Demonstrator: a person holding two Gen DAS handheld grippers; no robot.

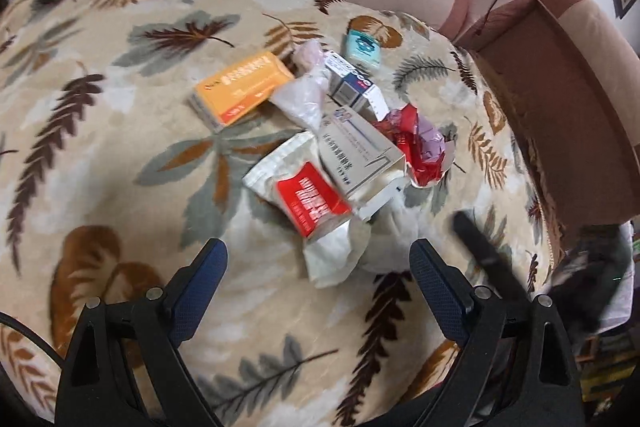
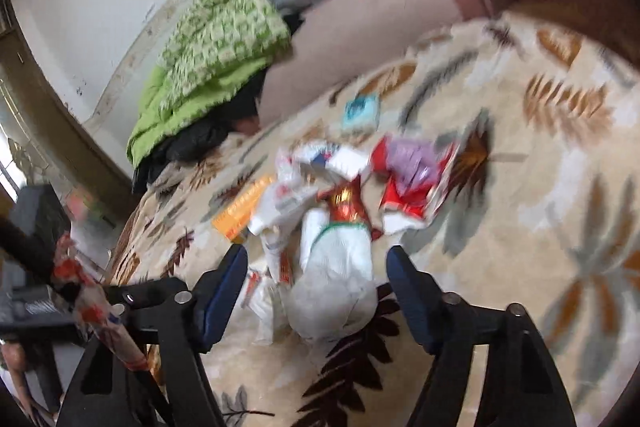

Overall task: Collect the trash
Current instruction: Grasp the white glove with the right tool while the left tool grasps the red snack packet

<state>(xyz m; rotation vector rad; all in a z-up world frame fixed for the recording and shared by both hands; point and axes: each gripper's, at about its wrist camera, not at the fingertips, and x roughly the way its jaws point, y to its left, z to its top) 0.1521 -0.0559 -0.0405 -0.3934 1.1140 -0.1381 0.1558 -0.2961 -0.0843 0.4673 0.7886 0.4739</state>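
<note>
Partly blurred, trash pile [image 2: 332, 211] fronts parted right tool [image 2: 316, 255].

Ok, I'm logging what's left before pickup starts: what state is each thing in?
left gripper: open, empty
right gripper: open, astride the white pouch
white pouch: crumpled, lying flat
orange box: closed, flat
grey box: end flap open
red wrapper: torn, crumpled
</note>
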